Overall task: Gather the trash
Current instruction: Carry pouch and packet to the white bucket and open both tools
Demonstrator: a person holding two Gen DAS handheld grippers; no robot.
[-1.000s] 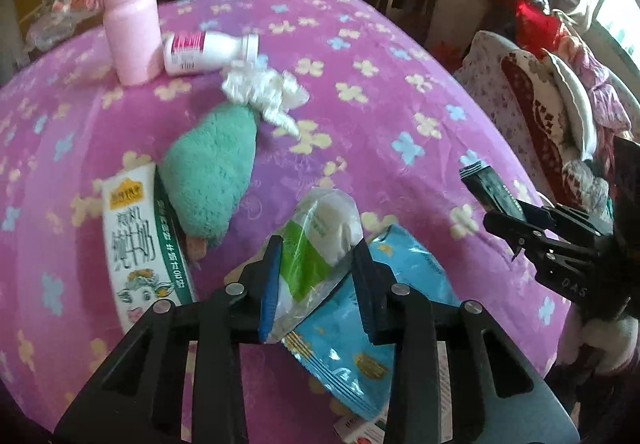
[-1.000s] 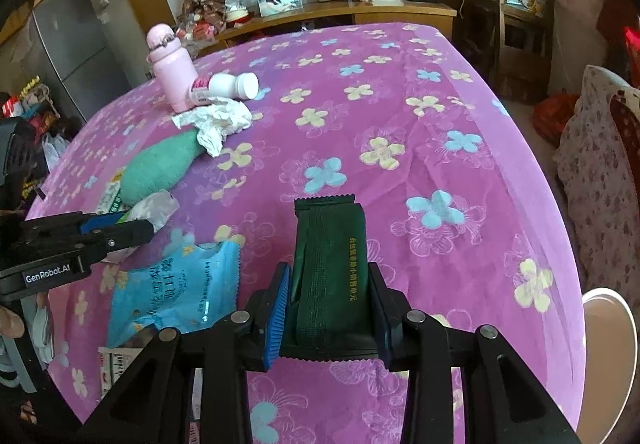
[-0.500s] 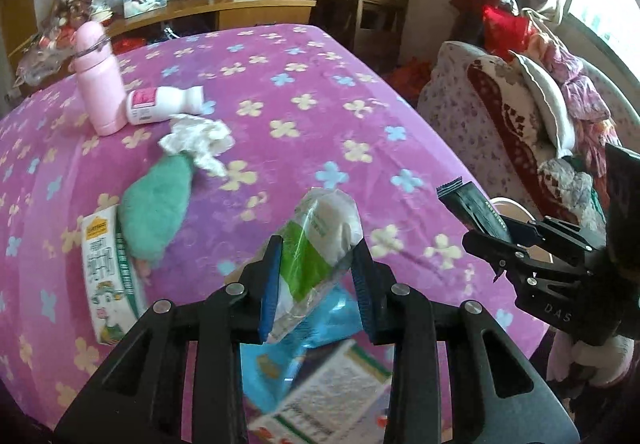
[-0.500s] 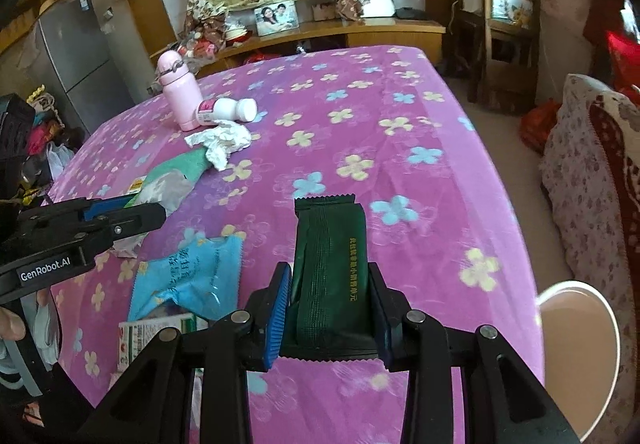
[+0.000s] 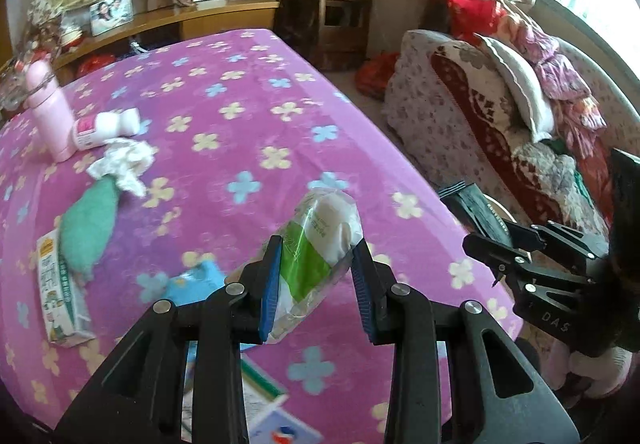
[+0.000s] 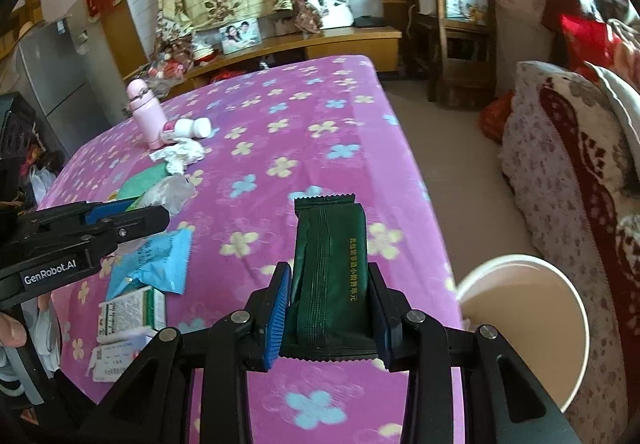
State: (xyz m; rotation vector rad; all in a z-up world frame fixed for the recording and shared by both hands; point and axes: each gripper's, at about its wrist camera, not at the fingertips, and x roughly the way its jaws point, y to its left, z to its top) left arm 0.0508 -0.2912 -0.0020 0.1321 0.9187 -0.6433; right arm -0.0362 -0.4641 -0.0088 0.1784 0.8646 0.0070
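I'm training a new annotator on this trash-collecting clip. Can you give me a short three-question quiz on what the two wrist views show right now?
1. True or false: the right gripper is empty.
2. What does the left gripper hold? A) pink bottle B) clear plastic wrapper with a green patch C) milk carton
3. What lies on the table just in front of the upright pink bottle?

Key
1. False: it is shut on the dark green packet.
2. B: the clear plastic wrapper sits between its pads; the milk carton lies on the pink flowered tablecloth.
3. A small white bottle on its side, with a crumpled white tissue beside it.
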